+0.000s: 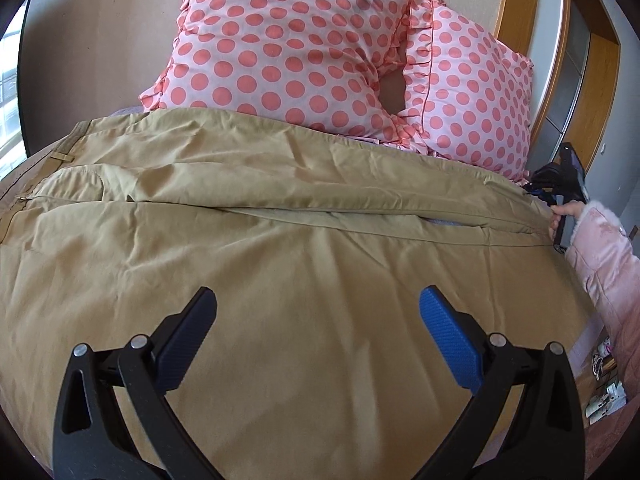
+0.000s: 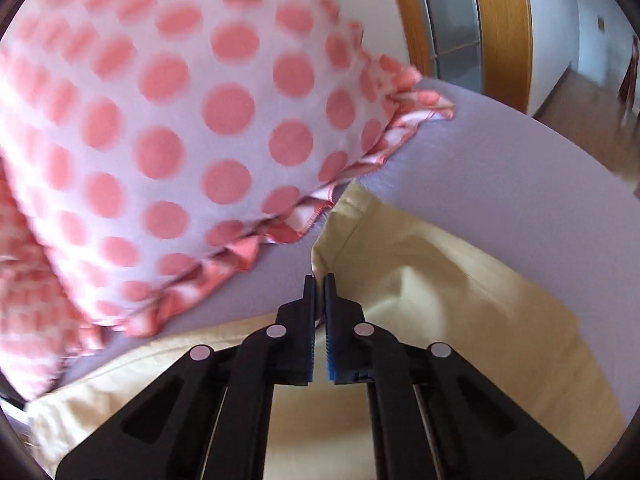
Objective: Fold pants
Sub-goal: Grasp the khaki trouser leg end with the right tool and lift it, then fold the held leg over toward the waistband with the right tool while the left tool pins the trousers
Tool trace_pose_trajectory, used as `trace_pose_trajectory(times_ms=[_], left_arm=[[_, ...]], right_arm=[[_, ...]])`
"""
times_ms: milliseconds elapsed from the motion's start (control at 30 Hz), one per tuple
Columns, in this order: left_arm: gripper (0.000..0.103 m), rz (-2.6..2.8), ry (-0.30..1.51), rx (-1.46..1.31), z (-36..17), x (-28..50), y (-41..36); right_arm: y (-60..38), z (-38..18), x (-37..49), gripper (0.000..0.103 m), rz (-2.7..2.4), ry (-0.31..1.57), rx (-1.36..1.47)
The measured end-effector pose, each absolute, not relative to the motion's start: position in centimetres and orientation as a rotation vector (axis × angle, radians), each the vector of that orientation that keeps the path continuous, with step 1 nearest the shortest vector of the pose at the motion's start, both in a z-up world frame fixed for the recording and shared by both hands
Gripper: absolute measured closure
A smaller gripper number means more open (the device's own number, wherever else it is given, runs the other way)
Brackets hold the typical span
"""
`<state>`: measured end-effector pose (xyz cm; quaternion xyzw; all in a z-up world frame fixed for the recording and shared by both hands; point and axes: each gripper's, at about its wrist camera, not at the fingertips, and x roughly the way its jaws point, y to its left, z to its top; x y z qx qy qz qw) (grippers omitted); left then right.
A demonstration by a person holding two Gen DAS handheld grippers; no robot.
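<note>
Tan pants [image 1: 256,216] spread flat across the bed, filling the middle and lower part of the left wrist view. Waistband with a belt loop at the left edge of the frame, legs running toward the right edge, a long seam or gap between the two legs crossing the centre from left to right. Fabric lightly wrinkled throughout.

Left tool [image 1: 318,312] at the bottom centre of the frame, jaws spread wide apart, hovering over the nearer leg with nothing between the fingers [image 1: 448,332]; blue pad visible on the right-hand one, dark pad on the other. Contact with the cloth impossible to judge from this angle.

Right tool [image 1: 558,190] at the right edge of the same view, at the far end of the pant legs, held by a hand [image 1: 566,212] coming out of a fluffy pink sleeve [image 1: 604,256].

In the right wrist view, right tool [image 2: 319,280] at lower centre, jaws pressed nearly together and pinching a raised fold of the pants [image 2: 420,280] at the hem end. Cloth lifted into a small peak just above and to the right of the fingertips, the rest lying across the lower frame.

Two pink polka-dot pillows [image 1: 288,44] with ruffled edges behind the pants in the upper half of the left view, the nearer pillow [image 2: 168,120] blurred across the upper left of the right view. Pale lilac bed sheet [image 2: 500,160] showing between pillow and pants. Wooden door frame [image 2: 504,20] at upper right.
</note>
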<state>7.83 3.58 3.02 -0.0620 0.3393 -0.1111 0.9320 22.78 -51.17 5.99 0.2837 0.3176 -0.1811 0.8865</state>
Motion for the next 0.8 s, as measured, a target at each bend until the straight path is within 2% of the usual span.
trace_pose_trajectory(times_ms=[167,367,467,500,533,567,633,667,700,733,800], left_arm=[[0.002,-0.223,0.677,-0.142,3.3,7.0,4.1],[0.002,-0.222,0.662,-0.170,4.3,7.6,4.2],[0.002,-0.250,0.659,-0.213,4.8,7.6,4.9],[0.002,-0.270,0.661,-0.240,4.7,7.5,5.4],[0.002,-0.292,0.665,-0.274,4.6,7.5,6.0],[0.002,-0.310,0.672,-0.317,4.4,7.5,6.6],[0.002,-0.312,0.693,-0.416,3.8,7.7,8.2],[0.002,-0.306,0.701,-0.470,3.6,8.0,9.1],[0.002,-0.302,0.702,-0.510,3.6,8.4,10.0],[0.002,-0.296,0.700,-0.542,3.7,8.8,10.8],[0.002,-0.259,0.692,-0.568,4.7,10.0,12.5]], right_arm=[[-47.9,9.7,9.8,0.099,-0.248,0.435,0.661],[-47.2,5.2,3.4,0.097,-0.276,0.560,0.807],[-47.8,3.3,2.8,0.082,-0.293,0.585,0.895],[-47.8,2.9,2.2,0.069,-0.294,0.587,0.908],[-47.9,2.6,2.0,0.060,-0.300,0.586,0.919],[-48.1,2.2,1.9,0.060,-0.305,0.586,0.932],[-48.6,1.6,2.4,0.063,-0.299,0.558,0.959],[-48.8,1.4,2.5,0.068,-0.303,0.543,0.960],[-49.1,1.2,2.7,0.090,-0.302,0.530,0.958],[-49.5,0.9,3.0,0.101,-0.295,0.518,0.962],[-50.2,0.8,2.7,0.101,-0.249,0.469,0.994]])
